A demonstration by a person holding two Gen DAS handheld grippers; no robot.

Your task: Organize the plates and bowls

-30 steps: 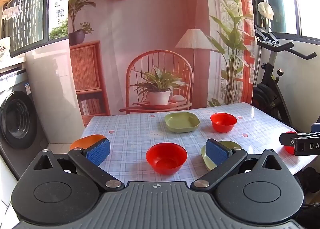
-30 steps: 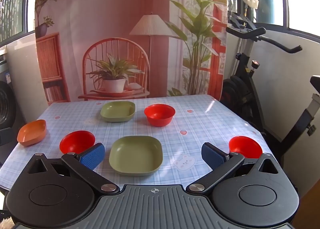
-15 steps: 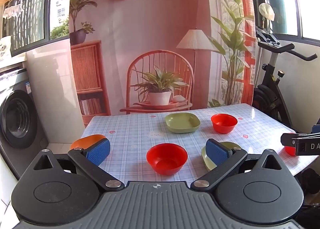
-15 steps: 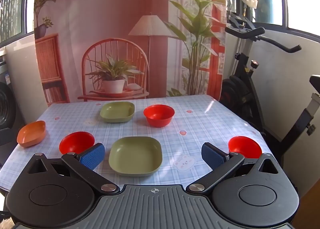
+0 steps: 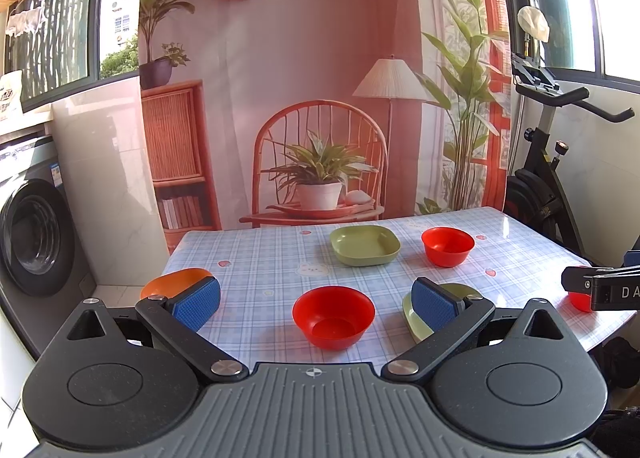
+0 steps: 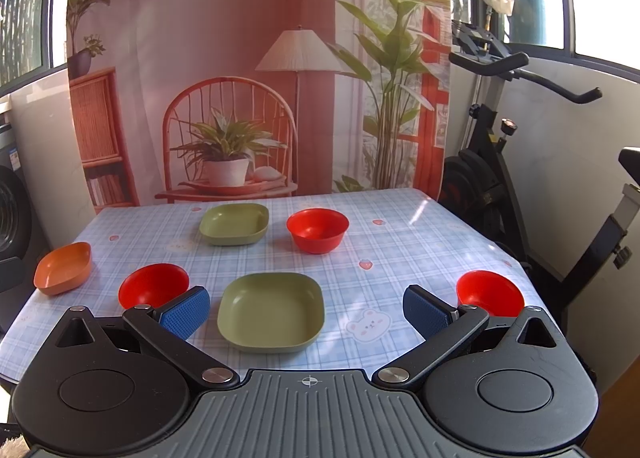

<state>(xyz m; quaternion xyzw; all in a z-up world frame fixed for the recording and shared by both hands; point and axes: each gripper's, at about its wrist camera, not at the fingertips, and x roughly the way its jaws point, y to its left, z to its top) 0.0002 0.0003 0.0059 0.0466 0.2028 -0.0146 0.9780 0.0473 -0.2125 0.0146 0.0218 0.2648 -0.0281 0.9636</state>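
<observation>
Around the near green square plastic plate [image 6: 271, 311] lie scattered red round plastic bowls [image 6: 154, 285], and both wide-open, empty grippers, left gripper [image 5: 316, 300] and right gripper [image 6: 306, 310], may push smooth dishes off the table edge.

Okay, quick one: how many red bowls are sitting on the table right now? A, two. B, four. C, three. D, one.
C: the right wrist view shows three red bowls on the table, one at the far side beside a green plate, one near left and one near the right edge.
</observation>
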